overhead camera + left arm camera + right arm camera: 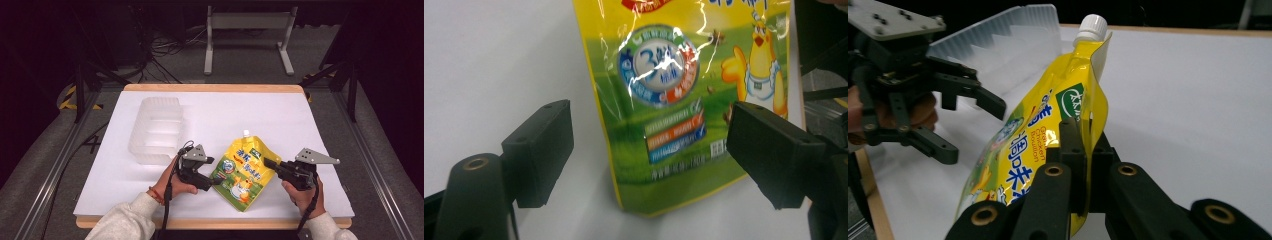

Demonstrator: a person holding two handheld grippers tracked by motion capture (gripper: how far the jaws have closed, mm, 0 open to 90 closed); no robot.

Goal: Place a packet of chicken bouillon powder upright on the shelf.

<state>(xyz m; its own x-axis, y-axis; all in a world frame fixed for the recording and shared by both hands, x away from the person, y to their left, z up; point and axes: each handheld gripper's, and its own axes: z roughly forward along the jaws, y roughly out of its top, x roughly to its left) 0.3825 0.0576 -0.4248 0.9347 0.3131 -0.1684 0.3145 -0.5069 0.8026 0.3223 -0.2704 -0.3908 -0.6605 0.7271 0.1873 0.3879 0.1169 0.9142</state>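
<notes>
A yellow and green spouted pouch (243, 172) with a white cap (246, 133) lies near the table's front middle. My right gripper (267, 163) is shut on the pouch's right edge; in the right gripper view its jaws pinch the yellow edge (1087, 150) and lift that side. My left gripper (212, 175) stands open at the pouch's left side. In the left gripper view the pouch's lower corner (664, 150) lies between the spread fingers (540, 150) without touching them. The left gripper (973, 125) also appears open in the right gripper view.
A clear plastic divided tray (156, 130) stands on the white table (280, 115) to the left rear. The wooden table edge (210, 223) runs along the front. A grey metal stand (247, 37) is on the floor beyond the table.
</notes>
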